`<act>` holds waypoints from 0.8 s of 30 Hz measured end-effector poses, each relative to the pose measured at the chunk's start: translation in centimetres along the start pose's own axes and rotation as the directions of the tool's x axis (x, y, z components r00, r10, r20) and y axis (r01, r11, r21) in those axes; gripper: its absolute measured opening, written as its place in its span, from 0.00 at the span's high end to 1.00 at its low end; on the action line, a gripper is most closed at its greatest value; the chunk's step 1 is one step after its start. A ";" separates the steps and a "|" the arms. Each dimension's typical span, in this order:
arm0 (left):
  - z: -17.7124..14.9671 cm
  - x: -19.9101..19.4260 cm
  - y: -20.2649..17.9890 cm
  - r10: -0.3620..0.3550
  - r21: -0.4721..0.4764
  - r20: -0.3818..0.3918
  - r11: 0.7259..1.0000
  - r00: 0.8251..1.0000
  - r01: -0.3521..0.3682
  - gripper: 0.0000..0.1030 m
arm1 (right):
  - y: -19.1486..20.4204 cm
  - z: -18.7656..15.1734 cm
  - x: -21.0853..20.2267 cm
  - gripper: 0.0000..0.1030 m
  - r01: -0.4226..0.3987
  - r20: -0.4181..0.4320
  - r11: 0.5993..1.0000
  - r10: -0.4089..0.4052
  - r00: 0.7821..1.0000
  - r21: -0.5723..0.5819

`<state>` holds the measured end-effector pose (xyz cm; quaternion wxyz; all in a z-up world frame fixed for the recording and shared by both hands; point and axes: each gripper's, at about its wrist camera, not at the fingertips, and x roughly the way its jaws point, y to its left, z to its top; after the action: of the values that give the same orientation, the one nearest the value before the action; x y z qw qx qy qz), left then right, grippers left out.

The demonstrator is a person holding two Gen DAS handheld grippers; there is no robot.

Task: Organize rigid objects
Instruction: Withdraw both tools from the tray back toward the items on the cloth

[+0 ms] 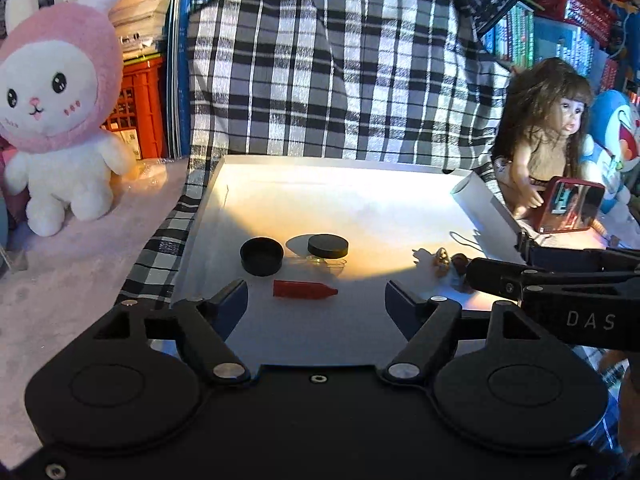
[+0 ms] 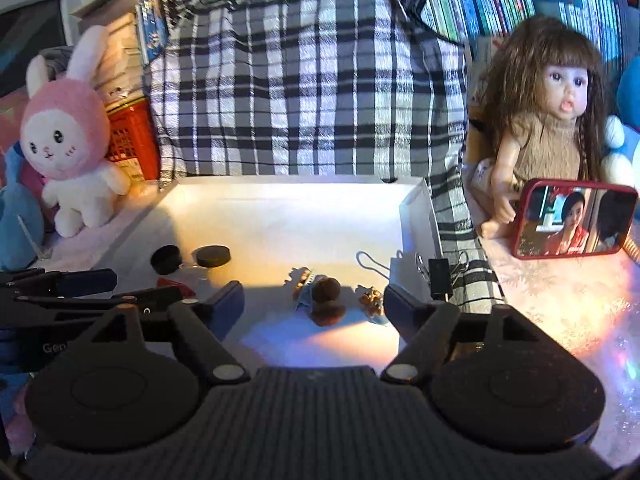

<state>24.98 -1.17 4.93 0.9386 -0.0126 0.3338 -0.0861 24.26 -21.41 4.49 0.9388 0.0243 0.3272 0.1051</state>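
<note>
Left wrist view first: we see our left gripper (image 1: 316, 294) with its blue-padded jaws spread wide and nothing pressed between them. Just ahead, in the gap, a small red tapered plastic cap (image 1: 304, 289) lies flat on the shallow white cardboard tray (image 1: 320, 200). Beyond it sit an upturned round black plastic lid (image 1: 262, 256) and, just beside that, a clear little jar with a black screw lid (image 1: 327, 250).

From the right wrist view, our right gripper (image 2: 314, 306) also stands spread and empty. Between its fingers, on the tray floor, rests a small brown-and-blue figurine (image 2: 324, 302), with what may be a gold trinket (image 2: 370, 300) beside it; the shadow blurs both. A black metal binder clip (image 2: 440, 276) is clamped on the tray's right wall.
</note>
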 end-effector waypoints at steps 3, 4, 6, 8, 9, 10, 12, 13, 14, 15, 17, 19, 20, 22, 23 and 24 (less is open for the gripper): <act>-0.4 -1.3 -0.1 -0.003 0.014 0.018 1.000 1.000 0.003 0.27 | 0.2 -0.2 -1.1 0.14 -0.007 0.016 1.000 0.007 1.000 -0.016; -0.6 -1.8 -0.1 -0.003 0.018 0.023 1.000 1.000 0.003 0.27 | 0.2 -0.3 -1.4 0.13 -0.009 0.020 1.000 0.009 1.000 -0.017; -1.1 -2.8 -0.1 -0.003 0.021 0.032 1.000 0.999 0.003 0.27 | 0.2 -0.6 -2.1 0.13 -0.012 0.029 1.000 0.012 1.000 -0.016; -1.5 -3.7 -0.2 -0.012 0.024 0.042 1.000 0.999 0.011 0.26 | 0.2 -1.1 -2.8 0.13 -0.015 0.039 1.000 0.016 0.999 -0.018; -1.8 -4.2 -0.2 -0.016 0.024 0.048 1.000 0.999 0.015 0.26 | 0.2 -1.3 -3.1 0.13 -0.015 0.044 1.000 0.016 0.999 -0.021; -2.1 -4.6 -0.2 -0.019 0.025 0.051 1.000 0.999 0.017 0.26 | 0.2 -1.6 -3.5 0.13 -0.016 0.049 1.000 0.017 0.999 -0.024; -2.7 -5.5 -0.2 -0.023 0.027 0.057 0.999 0.998 0.022 0.26 | 0.2 -2.2 -4.2 0.13 -0.024 0.058 0.999 0.026 0.998 -0.028; -3.1 -5.8 -0.2 -0.025 0.027 0.058 0.999 0.998 0.024 0.26 | 0.2 -2.5 -4.6 0.13 -0.027 0.063 0.999 0.029 0.998 -0.029; -3.5 -6.2 -0.2 -0.027 0.023 0.059 0.999 0.998 0.026 0.26 | 0.3 -2.8 -5.0 0.13 -0.030 0.069 0.999 0.032 0.997 -0.029; -3.9 -6.5 -0.1 -0.030 0.016 0.060 0.999 0.998 0.029 0.26 | 0.3 -3.1 -5.3 0.13 -0.030 0.076 0.999 0.032 0.997 -0.030; -5.0 -7.2 0.1 -0.037 -0.006 0.071 0.999 0.997 0.037 0.26 | 0.4 -3.7 -6.1 0.12 -0.032 0.092 0.999 0.035 0.995 -0.036; -6.0 -7.8 0.3 -0.042 -0.019 0.072 0.999 0.997 0.043 0.26 | 0.6 -4.4 -7.0 0.11 -0.037 0.108 0.998 0.042 0.993 -0.048; -6.5 -8.0 0.3 -0.041 -0.024 0.071 0.999 0.997 0.043 0.26 | 0.7 -4.7 -7.4 0.10 -0.037 0.115 0.998 0.044 0.992 -0.057; -7.3 -8.5 0.4 -0.039 -0.031 0.070 0.999 0.997 0.041 0.26 | 0.9 -5.3 -8.1 0.10 -0.035 0.130 0.997 0.044 0.991 -0.072; -7.7 -8.8 0.4 -0.038 -0.035 0.071 0.999 0.997 0.040 0.26 | 1.1 -5.6 -8.4 0.09 -0.035 0.136 0.996 0.046 0.990 -0.078; -8.0 -9.0 0.4 -0.038 -0.037 0.072 0.998 0.997 0.040 0.26 | 1.1 -5.9 -8.7 0.09 -0.036 0.141 0.996 0.047 0.989 -0.081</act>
<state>13.10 0.98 4.29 0.9476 -0.0403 0.3016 -0.0974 13.77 -22.30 5.30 0.9576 0.0017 0.2540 0.1356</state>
